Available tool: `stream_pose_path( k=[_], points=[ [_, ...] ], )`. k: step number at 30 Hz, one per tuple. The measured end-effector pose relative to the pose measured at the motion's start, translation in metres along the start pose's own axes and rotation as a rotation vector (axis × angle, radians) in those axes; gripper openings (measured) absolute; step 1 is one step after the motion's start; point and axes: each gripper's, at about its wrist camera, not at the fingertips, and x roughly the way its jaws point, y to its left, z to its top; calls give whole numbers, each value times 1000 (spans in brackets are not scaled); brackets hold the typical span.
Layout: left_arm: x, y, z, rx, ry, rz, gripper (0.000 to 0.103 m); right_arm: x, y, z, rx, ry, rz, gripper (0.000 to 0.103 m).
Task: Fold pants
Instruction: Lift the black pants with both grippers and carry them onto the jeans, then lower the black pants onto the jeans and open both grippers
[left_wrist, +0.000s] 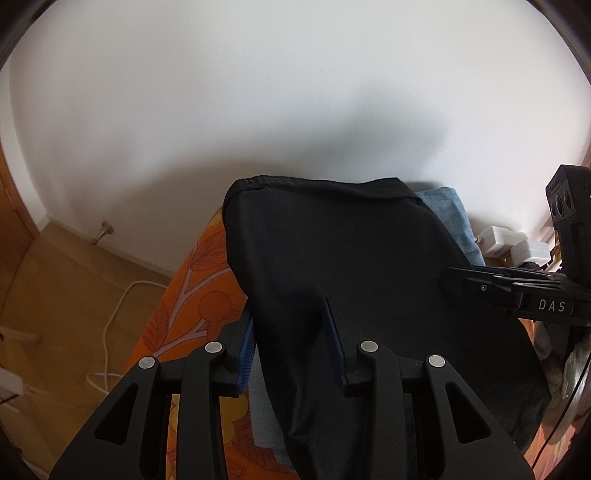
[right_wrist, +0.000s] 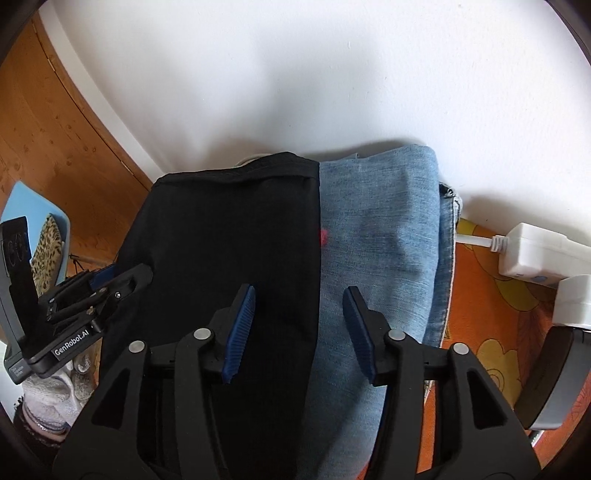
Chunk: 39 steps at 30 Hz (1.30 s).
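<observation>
We saw the black pants (left_wrist: 354, 280) folded into a compact stack on the orange flowered cover (left_wrist: 192, 306), their top edge close to the white wall (left_wrist: 295, 92). They lay partly over folded blue jeans (right_wrist: 380, 236), which showed along their right side and reached almost to the wall too.

We held the left gripper (left_wrist: 291, 350) low over the near left part of the black pants. Its blue-padded jaws stood partly apart with a ridge of the black cloth between them; we could not tell whether the pads pressed on it. The right gripper (right_wrist: 301, 332) hovered above the line where black cloth met denim, its jaws clearly apart and holding nothing.

Around the pile, white power adapters (right_wrist: 535, 258) with a cable sat on the cover just right of the jeans, and a dark round device (right_wrist: 546, 384) lay nearer us. To the left were a wooden door (right_wrist: 55, 122), a wooden floor (left_wrist: 66, 280) and a loose white cord (left_wrist: 114, 325).
</observation>
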Motion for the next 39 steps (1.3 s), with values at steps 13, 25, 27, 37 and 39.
stream_pose_path(
  k=[13,25,27,37,39],
  points=[
    [4,5,-7,14,-3,38,10,-21,22,-15,-46,-51,114,14],
    [-38,-41,37,101,-162,17,7,-97,13,-11,-89,-287,-25,12],
    [-28,-47,43,95,-147,19,7,-91,7,-2,-63,-292,-36,12],
    [-20,-36,42,68,-128,107,21,-51,-22,9,-28,-193,-182,30],
    [-29,-32,39,66,-134,103,21,-60,-24,10,-31,-205,-191,35]
  ],
)
